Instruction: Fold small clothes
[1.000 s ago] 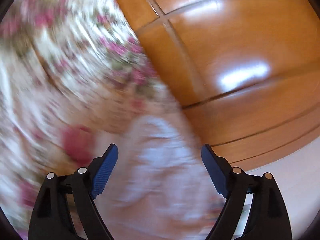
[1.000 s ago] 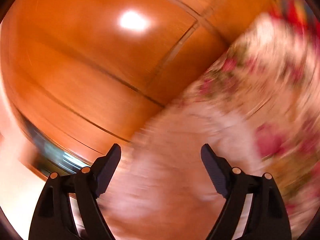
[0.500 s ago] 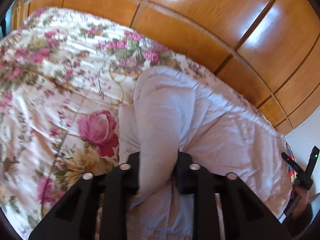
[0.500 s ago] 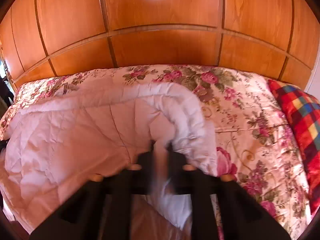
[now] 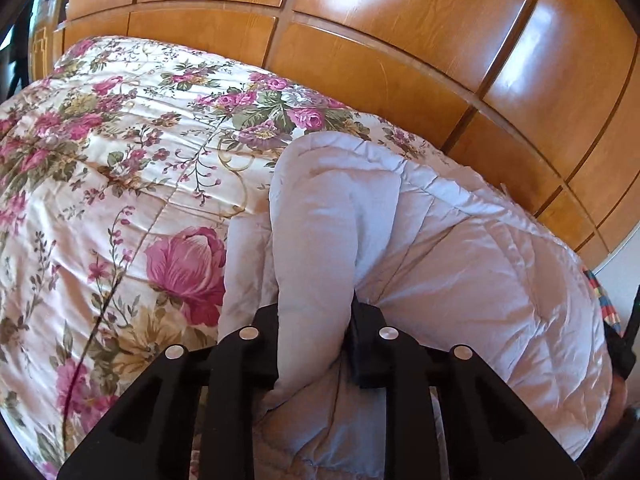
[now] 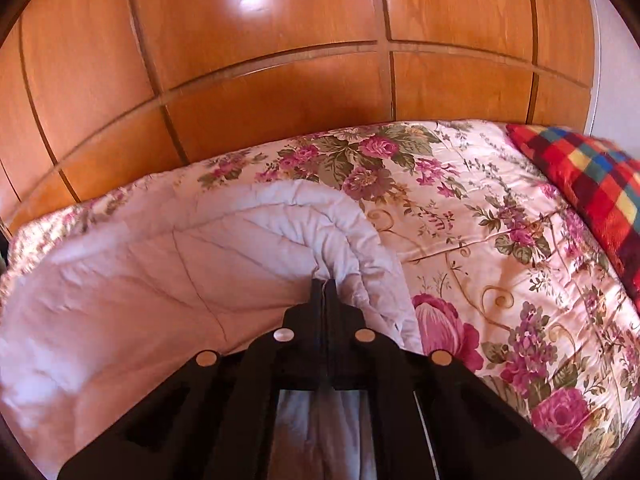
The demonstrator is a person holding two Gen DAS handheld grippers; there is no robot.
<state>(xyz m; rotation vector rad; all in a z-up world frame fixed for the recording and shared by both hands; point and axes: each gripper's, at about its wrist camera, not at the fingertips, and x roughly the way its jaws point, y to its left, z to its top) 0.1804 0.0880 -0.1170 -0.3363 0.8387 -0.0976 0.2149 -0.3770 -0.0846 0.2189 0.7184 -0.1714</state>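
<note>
A pale quilted white garment (image 5: 460, 272) lies in a puffy heap on a floral bedspread (image 5: 120, 160). My left gripper (image 5: 314, 312) pinches a thick rolled fold at the heap's left end. Its jaws are opening slightly, but the pads still press on the fold. In the right wrist view the same garment (image 6: 160, 280) fills the left half. There my right gripper (image 6: 324, 284) is shut tight on a thin edge at the heap's right end, where the cloth curls over. More cloth hangs beneath that gripper.
The floral bedspread (image 6: 500, 260) runs on to the right, with a red plaid pillow (image 6: 580, 176) at its far right end. Glossy wooden panels (image 5: 400, 40) rise right behind the bed. A dark object (image 5: 628, 340) shows at the left wrist view's right edge.
Both grippers stood wide open over blurred cloth a second ago. Both then closed on the white garment, the left on a thick fold, the right on a thin edge, and both views tipped downward.
</note>
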